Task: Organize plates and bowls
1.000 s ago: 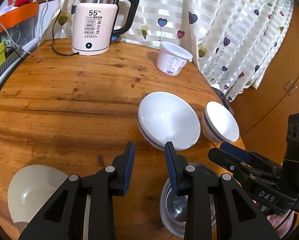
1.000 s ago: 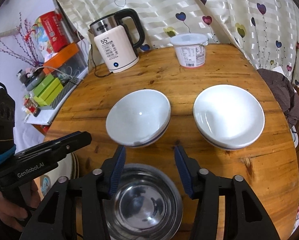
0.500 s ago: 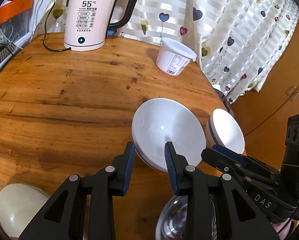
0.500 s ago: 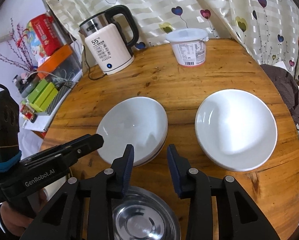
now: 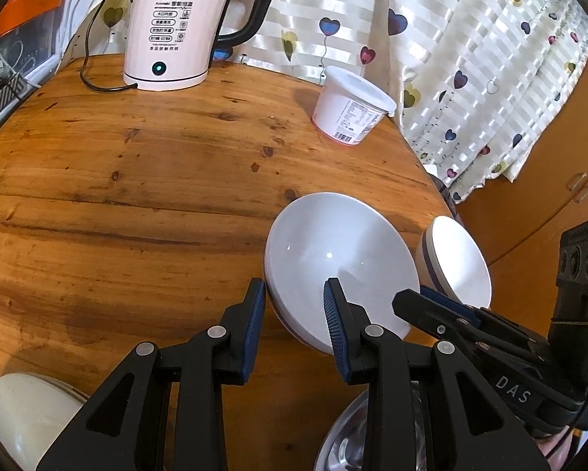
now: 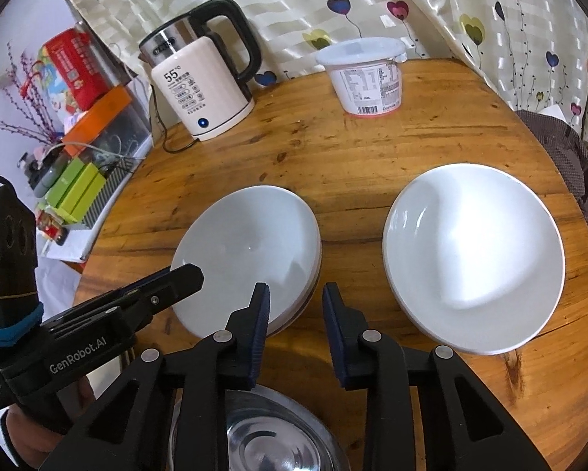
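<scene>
Two handheld grippers frame one white bowl at lower centre of the wooden table. Left gripper straddles its near rim, jaws apart, pads not clearly pressing. Right gripper is closing at the opposite rim, seemingly empty. A second white bowl waits right, probably for stacking.

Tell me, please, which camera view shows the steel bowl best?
The right wrist view: the steel bowl lies at the bottom edge, its shiny inside partly visible between the tool's arms. The left wrist view shows only a sliver of it at bottom right, mostly hidden behind the tool.
</scene>
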